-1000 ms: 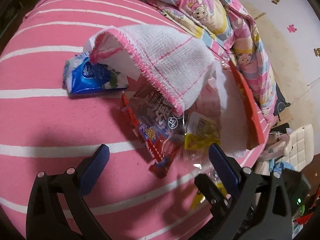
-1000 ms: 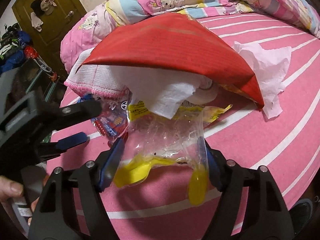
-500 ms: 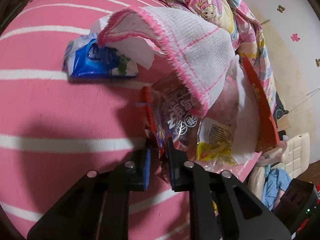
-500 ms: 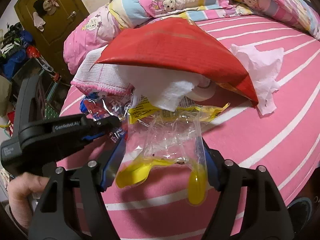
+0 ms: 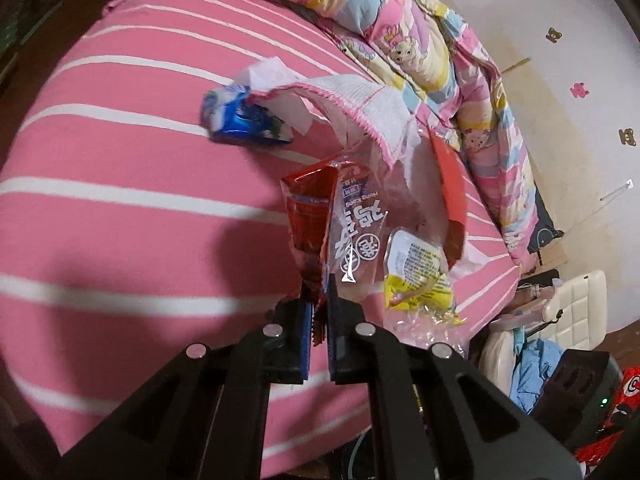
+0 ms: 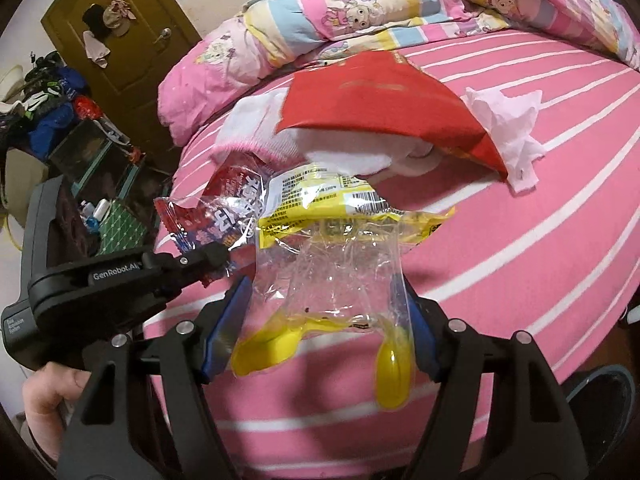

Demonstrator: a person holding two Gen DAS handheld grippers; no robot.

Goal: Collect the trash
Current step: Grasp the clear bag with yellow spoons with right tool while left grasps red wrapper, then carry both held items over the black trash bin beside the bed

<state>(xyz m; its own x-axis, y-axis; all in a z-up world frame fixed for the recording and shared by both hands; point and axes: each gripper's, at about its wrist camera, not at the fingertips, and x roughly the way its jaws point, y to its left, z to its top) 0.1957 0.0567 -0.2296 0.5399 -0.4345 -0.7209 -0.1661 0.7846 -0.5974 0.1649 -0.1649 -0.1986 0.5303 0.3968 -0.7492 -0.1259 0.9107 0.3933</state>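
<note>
My left gripper (image 5: 319, 300) is shut on the corner of a red and clear snack wrapper (image 5: 320, 216) and holds it up off the pink striped bed (image 5: 120, 208); gripper and wrapper (image 6: 224, 208) also show in the right wrist view. A clear and yellow plastic bag (image 6: 332, 264) lies between the fingers of my right gripper (image 6: 320, 324), whose jaws stand wide apart around it. Behind lie a red paper bag (image 6: 380, 104), a white cloth with pink edging (image 5: 360, 108), a crumpled tissue (image 6: 508, 124) and a blue packet (image 5: 240, 120).
A rolled cartoon quilt (image 6: 340, 12) lies along the far side of the bed. A brown door (image 6: 120, 28) and cluttered shelves (image 6: 92, 184) stand at the left. A white chair (image 5: 560, 320) stands past the bed's edge.
My left gripper closed on the red wrapper's corner and lifted it up and back from the pile. The right gripper stayed open around the clear bag.
</note>
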